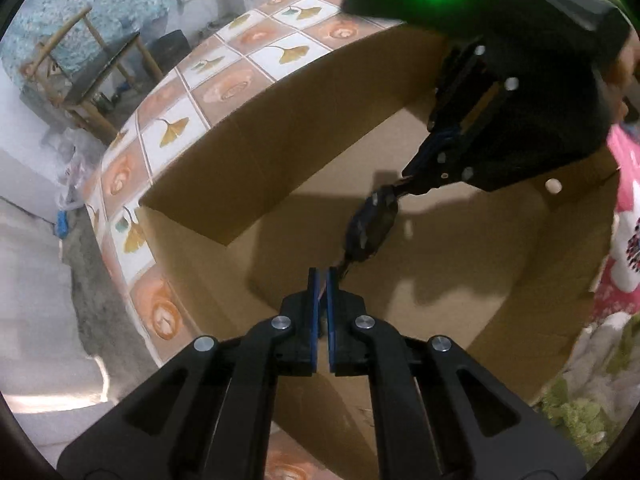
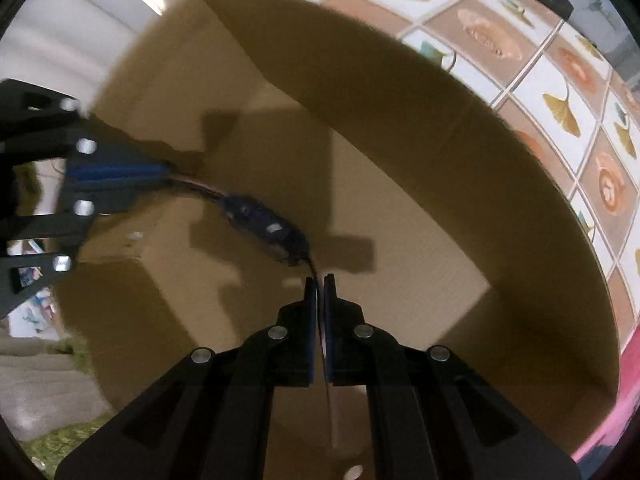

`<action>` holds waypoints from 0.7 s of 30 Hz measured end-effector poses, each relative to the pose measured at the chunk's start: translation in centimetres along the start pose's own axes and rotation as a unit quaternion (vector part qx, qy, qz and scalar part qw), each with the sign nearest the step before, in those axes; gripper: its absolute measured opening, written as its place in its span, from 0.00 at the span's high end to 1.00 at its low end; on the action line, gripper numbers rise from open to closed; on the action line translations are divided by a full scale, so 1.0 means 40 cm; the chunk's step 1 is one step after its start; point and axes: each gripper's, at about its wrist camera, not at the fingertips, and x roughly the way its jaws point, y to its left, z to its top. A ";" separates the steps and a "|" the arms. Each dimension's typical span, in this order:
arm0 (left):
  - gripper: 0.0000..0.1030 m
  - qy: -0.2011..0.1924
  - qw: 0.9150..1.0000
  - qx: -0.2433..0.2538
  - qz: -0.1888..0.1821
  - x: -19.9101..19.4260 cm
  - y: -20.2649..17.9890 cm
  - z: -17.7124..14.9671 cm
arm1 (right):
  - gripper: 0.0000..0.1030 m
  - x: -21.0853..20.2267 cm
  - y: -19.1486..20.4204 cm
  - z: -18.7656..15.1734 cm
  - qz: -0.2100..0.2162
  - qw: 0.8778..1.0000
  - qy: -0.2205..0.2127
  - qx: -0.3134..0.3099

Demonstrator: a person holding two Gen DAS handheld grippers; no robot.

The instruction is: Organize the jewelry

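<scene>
A dark wristwatch (image 2: pixel 264 224) is held stretched in the air over the floor of an open cardboard box (image 1: pixel 304 128) — one strap end is clamped in the left tool (image 1: pixel 322 276), the other in the right tool (image 2: pixel 319 280), both clenched on it. It is judged that the two-ended hold is kept so the watch can be laid flat inside. The box is set on a tiled bench (image 1: pixel 172 132), along its near edge — a pink garment (image 1: pixel 628 200) is seen beside it.
</scene>
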 end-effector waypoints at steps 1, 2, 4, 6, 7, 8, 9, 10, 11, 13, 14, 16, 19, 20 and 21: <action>0.93 0.000 1.000 0.001 0.003 -0.005 0.002 0.003 | 0.93 0.007 -0.006 0.007 -0.005 1.000 0.003 0.000; 0.88 -0.001 1.000 0.000 0.007 -0.005 0.006 0.005 | 0.88 0.011 -0.011 0.013 -0.013 1.000 0.001 0.001; 0.84 -0.013 1.000 -0.005 0.016 -0.011 0.016 0.006 | 0.76 0.007 -0.015 0.020 -0.034 0.999 -0.010 -0.002; 0.79 -0.025 0.999 -0.012 0.019 -0.029 0.023 0.001 | 0.58 -0.006 -0.015 0.020 -0.055 0.998 -0.025 -0.002; 0.77 -0.033 0.999 -0.018 0.021 -0.041 0.026 -0.004 | 0.56 -0.013 -0.017 0.019 -0.055 0.998 -0.031 0.002; 0.73 -0.045 0.998 -0.025 0.024 -0.059 0.029 -0.012 | 0.55 -0.021 -0.017 0.015 -0.055 0.998 -0.036 0.006; 0.70 -0.054 0.998 -0.030 0.026 -0.077 0.031 -0.017 | 0.55 -0.030 -0.015 0.009 -0.060 0.997 -0.039 0.009; 0.68 -0.066 0.997 -0.035 0.028 -0.097 0.032 -0.023 | 0.55 -0.040 -0.013 0.002 -0.066 0.997 -0.045 0.011; 0.63 -0.081 0.995 -0.043 0.031 -0.122 0.037 -0.033 | 0.55 -0.049 -0.011 -0.005 -0.071 0.996 -0.050 0.012; 0.56 -0.107 0.992 -0.062 0.035 -0.166 0.041 -0.054 | 0.55 -0.086 -0.003 -0.033 -0.088 0.993 -0.072 0.018; 0.50 -0.123 0.989 -0.072 0.037 -0.194 0.040 -0.070 | 0.55 -0.106 0.003 -0.051 -0.094 0.992 -0.084 0.023; 0.41 -0.153 0.983 -0.090 0.035 -0.242 0.046 -0.097 | 0.55 -0.175 0.013 -0.092 -0.095 0.987 -0.128 0.033; 0.29 -0.194 0.973 -0.121 0.032 -0.306 0.037 -0.158 | 0.52 -0.284 0.028 -0.173 -0.082 0.974 -0.205 0.052; 0.25 -0.201 0.971 -0.129 0.032 -0.321 0.029 -0.178 | 0.45 -0.326 0.040 -0.215 -0.075 0.966 -0.239 0.064; 0.22 -0.211 0.967 -0.142 0.032 -0.338 0.019 -0.206 | 0.40 -0.367 0.057 -0.267 -0.077 0.955 -0.275 0.077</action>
